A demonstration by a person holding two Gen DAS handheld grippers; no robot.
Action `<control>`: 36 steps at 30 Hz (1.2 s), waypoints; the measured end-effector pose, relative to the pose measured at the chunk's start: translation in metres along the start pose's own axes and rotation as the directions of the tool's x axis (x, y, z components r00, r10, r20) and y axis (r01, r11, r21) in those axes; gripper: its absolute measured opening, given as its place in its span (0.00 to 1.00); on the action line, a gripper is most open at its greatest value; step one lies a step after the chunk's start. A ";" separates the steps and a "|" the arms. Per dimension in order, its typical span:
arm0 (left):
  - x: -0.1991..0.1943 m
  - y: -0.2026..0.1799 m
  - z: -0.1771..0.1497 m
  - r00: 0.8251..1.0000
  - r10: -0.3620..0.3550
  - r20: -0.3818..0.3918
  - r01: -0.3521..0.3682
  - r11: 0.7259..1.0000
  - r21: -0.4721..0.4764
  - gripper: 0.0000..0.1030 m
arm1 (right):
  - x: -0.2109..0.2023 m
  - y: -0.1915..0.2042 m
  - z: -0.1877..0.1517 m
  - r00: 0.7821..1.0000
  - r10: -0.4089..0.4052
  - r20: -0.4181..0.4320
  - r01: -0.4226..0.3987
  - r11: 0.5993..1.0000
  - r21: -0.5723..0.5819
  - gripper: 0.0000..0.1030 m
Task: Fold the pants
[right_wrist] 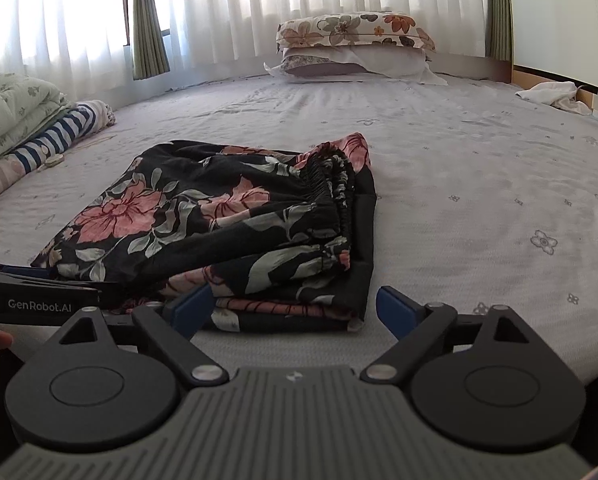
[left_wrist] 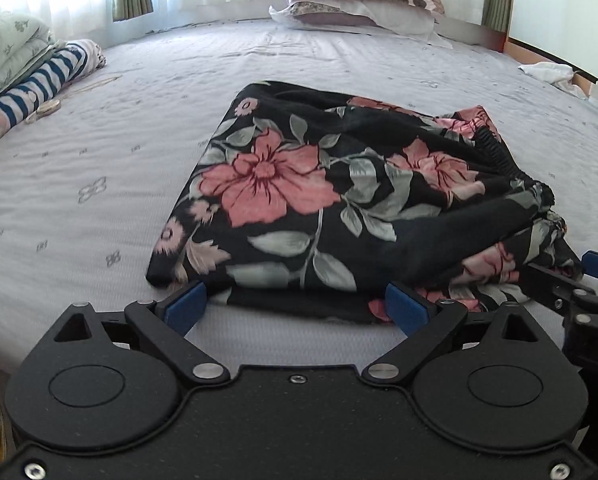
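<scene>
Black floral-print fabric pants (left_wrist: 319, 200) lie folded in a stack on the pale lilac quilted bed (left_wrist: 99, 168). Left gripper (left_wrist: 299, 306) and right gripper (right_wrist: 295, 308) sit at the stack's near edge, jaws released, grasping nothing.

folded pants (left_wrist: 319, 200), left claw (left_wrist: 297, 308) apparently released

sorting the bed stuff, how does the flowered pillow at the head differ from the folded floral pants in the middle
The flowered pillow has a pale cream ground; the floral pants have a black ground with pink blooms. The pillow sits on top of another pillow at the far end of the bed; the pants lie directly on the sheet, close to both grippers. The pillow is plump and smooth, the pants a flat layered stack with a gathered waistband showing. Both carry flower prints.
</scene>
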State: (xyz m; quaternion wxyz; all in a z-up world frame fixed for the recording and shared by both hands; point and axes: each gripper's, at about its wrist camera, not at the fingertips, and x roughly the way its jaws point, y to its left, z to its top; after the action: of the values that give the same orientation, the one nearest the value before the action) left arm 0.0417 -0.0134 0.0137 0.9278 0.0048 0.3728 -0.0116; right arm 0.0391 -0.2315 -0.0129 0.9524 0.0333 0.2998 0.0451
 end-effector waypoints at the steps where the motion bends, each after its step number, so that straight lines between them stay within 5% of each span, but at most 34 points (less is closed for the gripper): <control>1: 0.000 0.001 -0.003 1.000 0.002 0.001 -0.002 1.000 -0.002 0.95 | 0.001 0.002 -0.003 1.000 -0.003 -0.009 0.003 1.000 -0.005 0.94; 36: 0.001 0.003 -0.014 1.000 0.006 0.021 -0.006 1.000 0.009 1.00 | 0.011 0.019 -0.022 0.998 -0.058 -0.037 0.054 0.993 -0.108 1.00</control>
State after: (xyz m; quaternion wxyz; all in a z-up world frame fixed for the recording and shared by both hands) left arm 0.0324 -0.0105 0.0029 0.9317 0.0102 0.3630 -0.0104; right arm 0.0343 -0.2109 -0.0351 0.9474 -0.0270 0.3169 0.0349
